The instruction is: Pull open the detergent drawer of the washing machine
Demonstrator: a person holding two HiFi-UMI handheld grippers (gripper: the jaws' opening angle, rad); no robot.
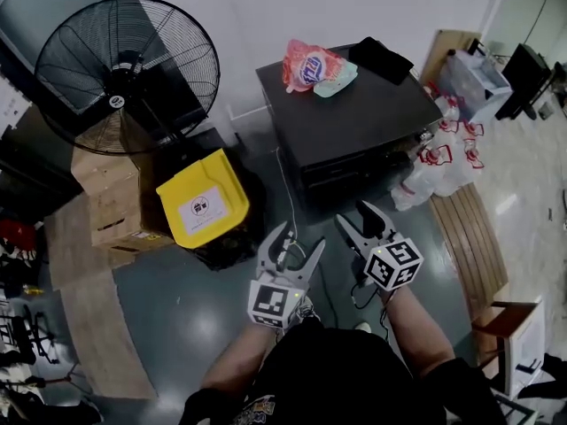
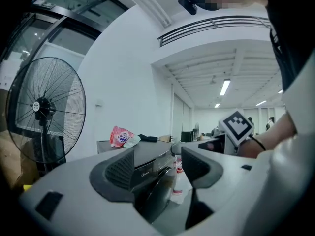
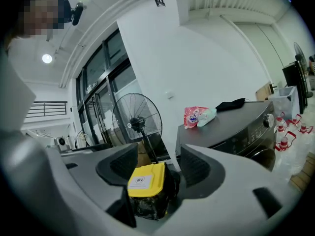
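Step in hand: approach, drawer not yet reached. Item: washing machine (image 1: 350, 118), dark, upper centre of head view, front panel facing down-frame; detergent drawer itself not made out. Tools: left gripper (image 1: 299, 242) and right gripper (image 1: 354, 217), lower centre, jaws apart, nothing held, well short of the panel. Next move, as judged: closing on the drawer front, pinching its edge, pulling straight back. Obstacles: yellow bin (image 1: 204, 197) near machine's lower left, bottles (image 1: 438, 162) at right. Open floor between.

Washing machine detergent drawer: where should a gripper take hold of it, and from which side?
Likely its front lip, in the control strip topping the front of the washing machine, coming level from the front: that face is vertical and faces the person. The lip itself is too small to see.
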